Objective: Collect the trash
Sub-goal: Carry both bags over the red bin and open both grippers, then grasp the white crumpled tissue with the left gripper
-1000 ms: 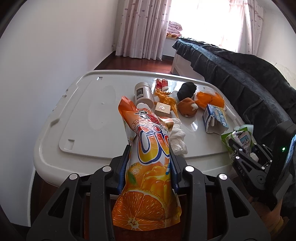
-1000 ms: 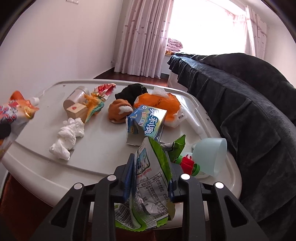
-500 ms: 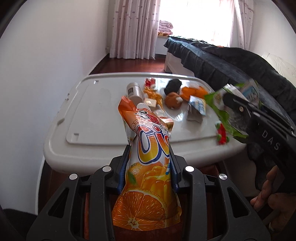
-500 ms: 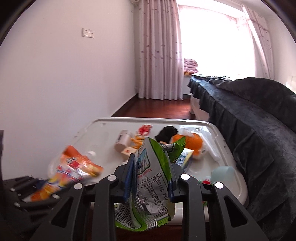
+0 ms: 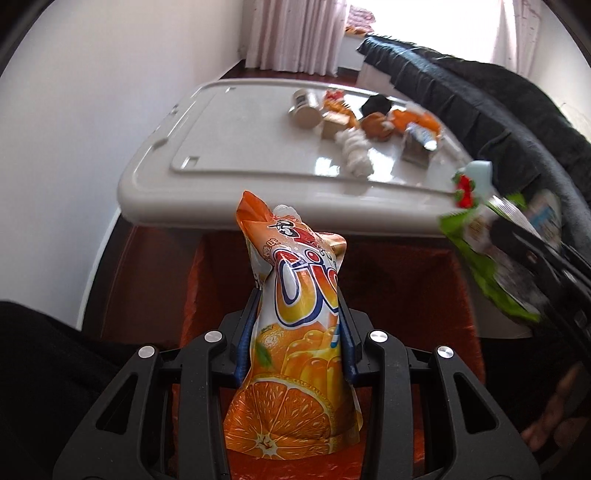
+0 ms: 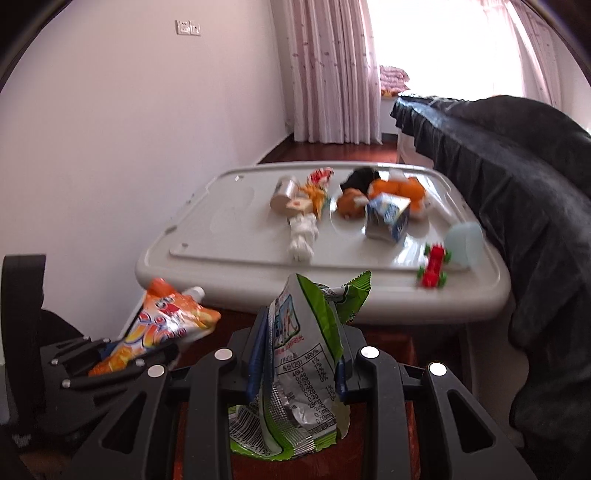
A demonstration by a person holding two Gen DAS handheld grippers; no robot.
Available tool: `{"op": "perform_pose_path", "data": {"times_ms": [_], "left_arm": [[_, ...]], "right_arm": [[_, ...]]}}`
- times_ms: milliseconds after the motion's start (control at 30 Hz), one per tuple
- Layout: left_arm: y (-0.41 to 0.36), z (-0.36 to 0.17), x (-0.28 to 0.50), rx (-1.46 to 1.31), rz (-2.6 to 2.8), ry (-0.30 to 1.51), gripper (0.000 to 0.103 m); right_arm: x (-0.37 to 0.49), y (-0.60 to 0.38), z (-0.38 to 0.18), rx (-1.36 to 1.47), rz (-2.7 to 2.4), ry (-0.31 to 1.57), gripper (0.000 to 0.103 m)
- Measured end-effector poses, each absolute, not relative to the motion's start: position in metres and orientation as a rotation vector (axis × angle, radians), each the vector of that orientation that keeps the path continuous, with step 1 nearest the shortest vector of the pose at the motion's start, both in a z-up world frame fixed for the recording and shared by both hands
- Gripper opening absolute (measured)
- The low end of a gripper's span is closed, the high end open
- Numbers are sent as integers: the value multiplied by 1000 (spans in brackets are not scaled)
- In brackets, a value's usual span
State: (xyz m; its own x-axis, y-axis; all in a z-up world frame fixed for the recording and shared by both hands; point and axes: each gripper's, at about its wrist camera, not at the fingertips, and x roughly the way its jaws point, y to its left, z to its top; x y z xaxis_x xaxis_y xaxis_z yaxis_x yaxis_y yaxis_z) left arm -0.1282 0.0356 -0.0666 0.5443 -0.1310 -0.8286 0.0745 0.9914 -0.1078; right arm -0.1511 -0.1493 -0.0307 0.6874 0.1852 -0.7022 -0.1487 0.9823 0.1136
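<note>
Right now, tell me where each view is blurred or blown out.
Left wrist view: window blown out, green wrapper motion-smeared, orange pouch sharp. Right wrist view: window washed out, table clutter soft, the wrapper's print crisp.

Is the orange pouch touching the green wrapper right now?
Apart. The right wrist view shows the orange pouch at left and the green wrapper in the middle, with open gap between.

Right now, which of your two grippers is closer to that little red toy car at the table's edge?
Right. The right gripper, shut on the green wrapper, hangs just before the red toy car. The left gripper, holding the orange pouch, sits farther left.
</note>
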Motion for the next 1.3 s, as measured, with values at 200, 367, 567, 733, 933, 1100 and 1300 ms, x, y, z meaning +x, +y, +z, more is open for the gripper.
{"op": "perform_pose_path", "data": {"times_ms": [200, 367, 567, 733, 933, 1100, 1300], "left_arm": [[35, -88, -131, -70, -104, 1065, 36], [33, -89, -136, -64, -100, 1080, 36], [39, -81, -137, -94, -56, 1050, 72], [43, -71, -133, -79, -18, 1006, 80], [42, -56, -133, -68, -31, 931, 81], [29, -40, -119, -37, -102, 867, 81], [8, -29, -77, -74, -186, 842, 81]], "right_arm": [[-160, -148, -49, 55, 185, 852, 30], [-159, -145, -55, 45, 187, 876, 31], [-159, -147, -56, 40, 133, 881, 73], [-161, -149, -48, 5, 96, 823, 87], [-162, -148, -39, -31, 93, 766, 87], [-158, -152, -29, -25, 93, 717, 90], [-148, -178, -3, -12, 3, 602, 94]]}}
